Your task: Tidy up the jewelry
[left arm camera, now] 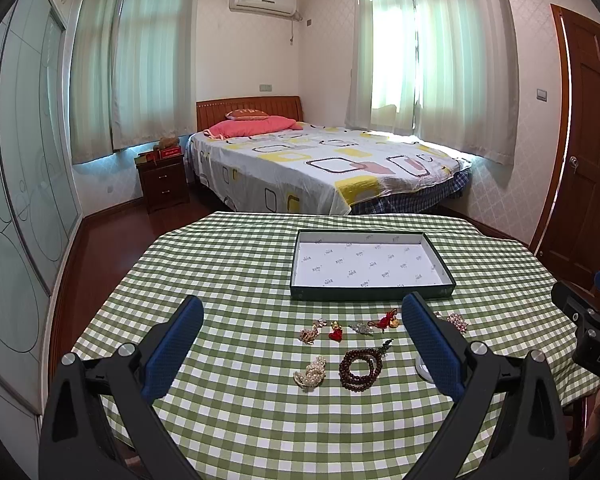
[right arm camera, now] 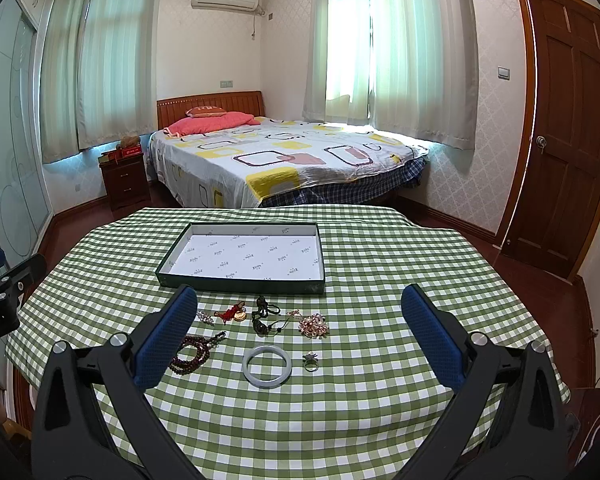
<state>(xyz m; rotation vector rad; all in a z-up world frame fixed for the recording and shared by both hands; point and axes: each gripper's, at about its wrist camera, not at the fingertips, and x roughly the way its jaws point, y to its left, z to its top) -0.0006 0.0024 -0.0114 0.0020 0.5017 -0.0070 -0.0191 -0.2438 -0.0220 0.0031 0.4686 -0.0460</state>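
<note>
A shallow dark green tray [left arm camera: 372,293] [right arm camera: 240,282] with white printed lining sits empty on the green checked tablecloth [left arm camera: 236,264] [right arm camera: 380,248]. In front of it lie several jewelry pieces: a brown bead bracelet [left arm camera: 360,368] [right arm camera: 190,356], a pearl piece [left arm camera: 311,372], a red charm [left arm camera: 335,332], a red knot with gold coin [left arm camera: 388,321] [right arm camera: 234,313], a pale jade bangle [right arm camera: 267,366], a small ring [right arm camera: 311,361], a black cord piece [right arm camera: 265,318] and a pink rhinestone brooch [right arm camera: 314,325]. My left gripper [left arm camera: 302,312] is open above them. My right gripper [right arm camera: 298,300] is open and empty.
A bed [left arm camera: 320,164] stands beyond the table, with a dark nightstand [left arm camera: 162,180] to its left. A wooden door [right arm camera: 560,128] is at the right. A glass wardrobe [left arm camera: 20,200] lines the left wall. The table's edges fall away at left and right.
</note>
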